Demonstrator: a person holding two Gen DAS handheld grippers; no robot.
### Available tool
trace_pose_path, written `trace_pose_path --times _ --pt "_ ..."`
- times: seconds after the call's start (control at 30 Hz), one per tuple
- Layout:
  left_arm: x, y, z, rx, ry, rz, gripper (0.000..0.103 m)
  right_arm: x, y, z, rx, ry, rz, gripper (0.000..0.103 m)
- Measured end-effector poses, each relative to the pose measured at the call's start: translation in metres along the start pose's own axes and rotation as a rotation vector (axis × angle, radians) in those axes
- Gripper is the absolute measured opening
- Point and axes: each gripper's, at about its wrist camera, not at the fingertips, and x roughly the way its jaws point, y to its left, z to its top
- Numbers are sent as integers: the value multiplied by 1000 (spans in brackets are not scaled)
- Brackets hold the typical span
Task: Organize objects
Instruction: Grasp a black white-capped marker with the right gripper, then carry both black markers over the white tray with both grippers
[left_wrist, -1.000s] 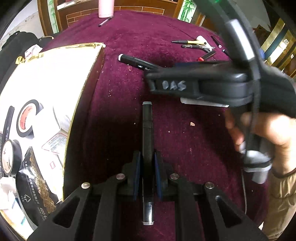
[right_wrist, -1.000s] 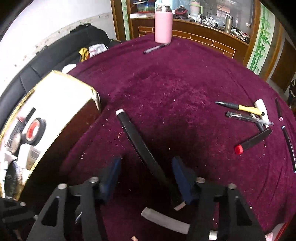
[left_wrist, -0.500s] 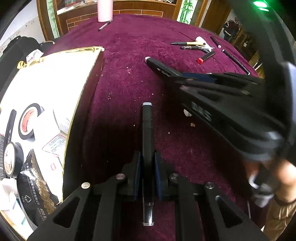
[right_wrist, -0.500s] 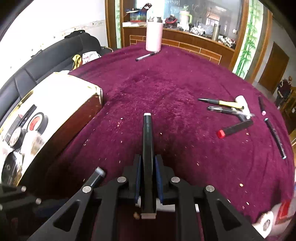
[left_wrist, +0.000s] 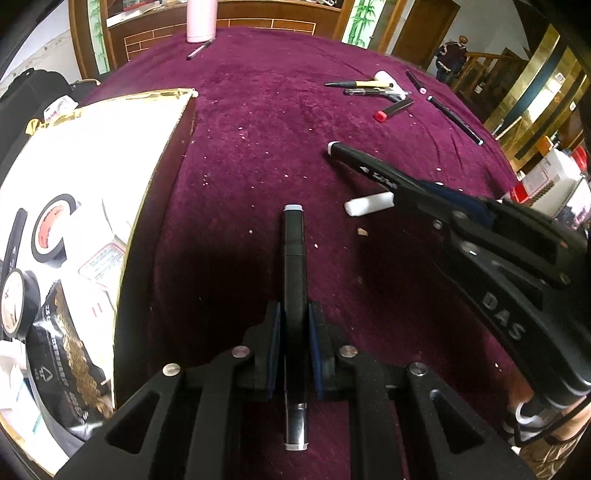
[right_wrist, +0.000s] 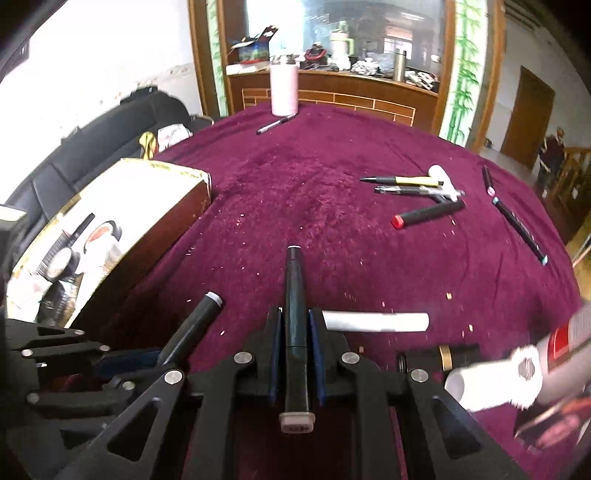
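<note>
Left wrist view: a maroon velvet tablecloth (left_wrist: 280, 122) fills the frame; an open white gold-edged box (left_wrist: 110, 147) occupies the left. The left gripper (left_wrist: 294, 341) is clenched on a black marker (left_wrist: 293, 258) at lower centre. The right gripper (right_wrist: 294, 341) likewise grasps a second black marker (right_wrist: 295, 291), at centre in its own view.

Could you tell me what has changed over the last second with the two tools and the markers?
The right tool closed on a black marker and lifted it off the cloth. The left tool still grips its own marker; the box has not moved.
</note>
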Motion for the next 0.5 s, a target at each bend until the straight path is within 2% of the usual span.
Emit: trace_pose_path --times 0.27,0.5 --pt "-13 -2 -8 6 -15 -16 14 -35 -7 -29 132 -57 81 16" --pt "-25 -5 -16 16 -29 -27 14 -45 -4 -42 155 -66 87 16"
